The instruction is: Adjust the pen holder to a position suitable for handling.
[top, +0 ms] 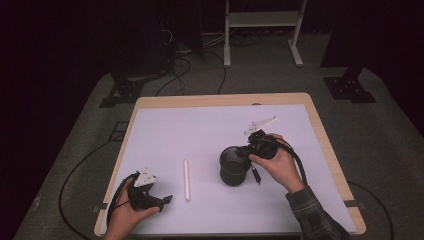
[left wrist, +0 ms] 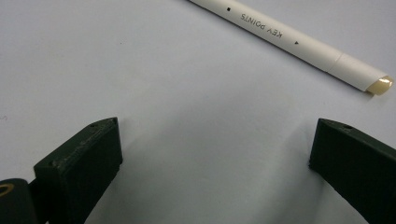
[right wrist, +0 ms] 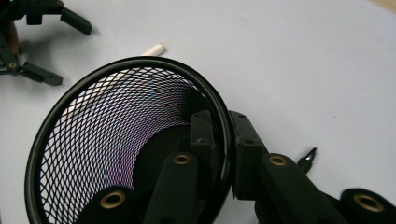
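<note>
Two grippers sit low in the high view. The right gripper (top: 246,151), right of the middle, pinches the rim of the black wire-mesh cup (top: 233,166), one jaw inside and one outside. The left gripper (top: 162,201), at the lower left, has its jaws wide apart, holding nothing. Just beside it lies the long white pen (top: 186,179), near the middle of the pale table mat (top: 210,130).

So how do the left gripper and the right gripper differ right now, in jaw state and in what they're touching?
The left gripper has its jaws spread wide with bare table between them; the right gripper has its jaws shut on the rim of the black wire-mesh cup. The left gripper sits beside the white marker pen without touching it, while the right gripper holds the cup upright, one jaw inside the wall and one outside. Both are hand-held, low over the white table.
</note>
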`<state>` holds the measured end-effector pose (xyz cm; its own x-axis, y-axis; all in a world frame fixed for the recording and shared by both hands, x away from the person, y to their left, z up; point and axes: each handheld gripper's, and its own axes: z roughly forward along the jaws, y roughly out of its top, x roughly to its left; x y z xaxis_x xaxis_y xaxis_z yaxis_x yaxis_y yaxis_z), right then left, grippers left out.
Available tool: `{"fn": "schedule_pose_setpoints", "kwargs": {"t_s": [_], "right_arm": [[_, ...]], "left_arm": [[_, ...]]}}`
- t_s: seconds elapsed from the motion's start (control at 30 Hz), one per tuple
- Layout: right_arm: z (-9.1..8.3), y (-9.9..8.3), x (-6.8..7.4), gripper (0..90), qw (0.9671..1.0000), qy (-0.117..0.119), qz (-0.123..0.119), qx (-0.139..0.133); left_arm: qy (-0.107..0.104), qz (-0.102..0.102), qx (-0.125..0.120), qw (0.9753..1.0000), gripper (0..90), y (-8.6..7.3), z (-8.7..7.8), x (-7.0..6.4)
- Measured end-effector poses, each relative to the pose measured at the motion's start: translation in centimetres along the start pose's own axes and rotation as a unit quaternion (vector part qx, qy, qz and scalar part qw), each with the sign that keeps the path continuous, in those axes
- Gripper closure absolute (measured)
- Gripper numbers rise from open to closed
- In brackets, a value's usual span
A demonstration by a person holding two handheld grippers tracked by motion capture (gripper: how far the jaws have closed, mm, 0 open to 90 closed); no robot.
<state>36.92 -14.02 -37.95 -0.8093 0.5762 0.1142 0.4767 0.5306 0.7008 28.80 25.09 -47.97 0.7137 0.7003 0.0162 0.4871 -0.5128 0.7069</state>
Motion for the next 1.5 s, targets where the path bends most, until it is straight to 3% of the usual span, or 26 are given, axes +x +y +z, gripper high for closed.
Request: {"fn": "schedule_pose_setpoints", "kwargs": {"t_s": [0.83, 1.5], "right_arm": [[0.3, -2.0, 3.5, 80.9, 0.9987, 0.028, -0.029, 0.030], [0.9, -2.7, 3.5, 80.6, 0.9983, 0.039, -0.025, 0.036]], "left_arm": [[0.000, -0.003, -0.002, 1.0000, 1.6, 0.0, 0.0, -0.1], [0.000, -0.001, -0.001, 1.0000, 1.6, 0.0, 0.0, 0.0]]}}
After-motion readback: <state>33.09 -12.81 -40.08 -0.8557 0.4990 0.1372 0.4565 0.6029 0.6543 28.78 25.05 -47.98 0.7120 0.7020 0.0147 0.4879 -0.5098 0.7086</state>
